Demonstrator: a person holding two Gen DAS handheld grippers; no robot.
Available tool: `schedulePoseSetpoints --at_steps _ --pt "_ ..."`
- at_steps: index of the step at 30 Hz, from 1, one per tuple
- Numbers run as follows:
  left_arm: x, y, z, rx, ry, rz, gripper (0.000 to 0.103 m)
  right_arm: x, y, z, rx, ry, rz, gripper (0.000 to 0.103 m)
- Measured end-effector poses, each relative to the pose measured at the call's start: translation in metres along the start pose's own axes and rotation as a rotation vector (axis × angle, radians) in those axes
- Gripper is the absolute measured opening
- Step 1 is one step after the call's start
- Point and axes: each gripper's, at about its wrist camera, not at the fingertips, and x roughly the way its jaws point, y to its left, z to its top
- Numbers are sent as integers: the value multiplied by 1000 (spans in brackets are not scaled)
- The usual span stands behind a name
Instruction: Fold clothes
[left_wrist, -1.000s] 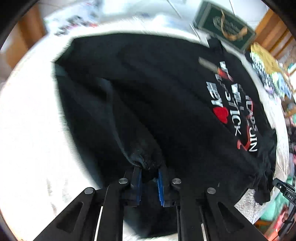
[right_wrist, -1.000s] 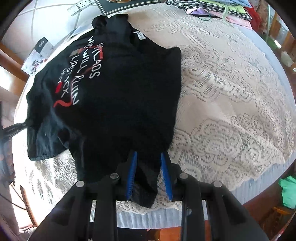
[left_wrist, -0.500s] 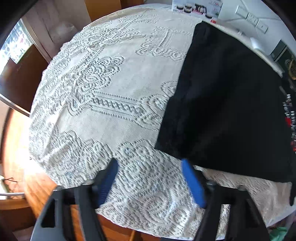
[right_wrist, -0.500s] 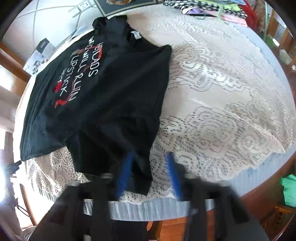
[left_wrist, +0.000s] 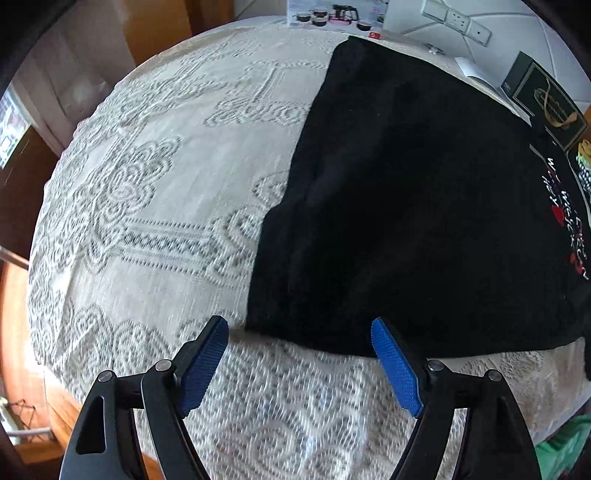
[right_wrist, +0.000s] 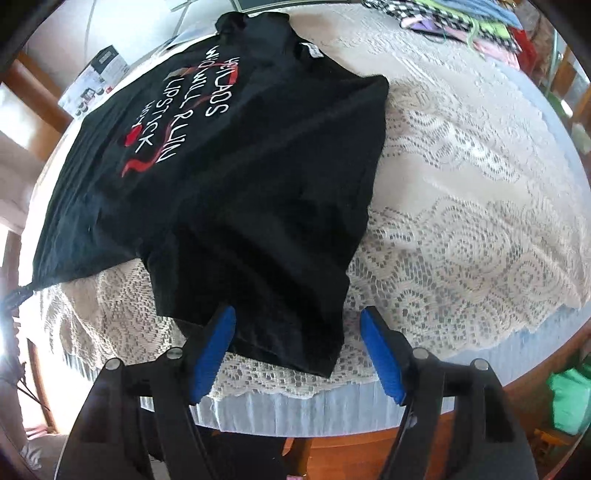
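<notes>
Blue pads (left_wrist: 203, 365) of the left gripper (left_wrist: 299, 363) stand wide apart with nothing between them, poised low over the lace tablecloth (left_wrist: 147, 229); just beyond and between the fingertips lies the nearest corner of the black T-shirt (left_wrist: 406, 206). The right gripper (right_wrist: 297, 354) is likewise spread wide and empty, its fingers straddling the hanging near edge of the T-shirt (right_wrist: 236, 177) at the table's rim. Beyond both pairs of fingers the garment lies spread printed side up, its white and red lettering (right_wrist: 192, 103) farther off, the collar farthest, and one side flap seems doubled over the body ahead of the right fingers. Judging from this, the main hazard is a pinch that takes the lace along with the cloth, since the open weave sits directly under the hem and would lift with it; a grip on only one layer of the doubled flap would also pull the fold askew. Both tools are tilted down and forward toward the table edge, held level with each other as far as the two views allow. Farther still, a pile of coloured clothes (right_wrist: 461, 22) lies past the right fingers.
</notes>
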Motion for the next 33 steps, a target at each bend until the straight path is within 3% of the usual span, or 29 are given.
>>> schedulePoseSetpoints --at_steps 8,11,12,13,14,20,25,28,33 --pt "5 -9 -3 19 -17 4 82 6 16 -5 -82 -11 -102 69" --pt "3 -10 -2 22 -6 -6 78 6 27 -11 -128 -28 -133 49" --pt "-1 -12 -1 21 -10 -18 72 5 30 -12 -135 -33 -129 38" --pt "-6 -14 0 21 -14 -29 44 4 32 -12 -139 -31 -126 13" --pt "-10 -16 1 20 -18 -40 9 3 34 -12 -137 -25 -117 6" --pt "-40 -26 11 12 -48 -111 10 -35 17 5 -22 -61 20 7" --pt "-72 -20 49 -26 -85 -203 10 -85 13 54 6 -130 108 7" --pt "-63 -8 96 15 -90 -187 10 -91 20 92 -9 -70 91 7" --pt "-67 -12 107 73 -74 -188 10 -76 25 77 -65 54 37 7"
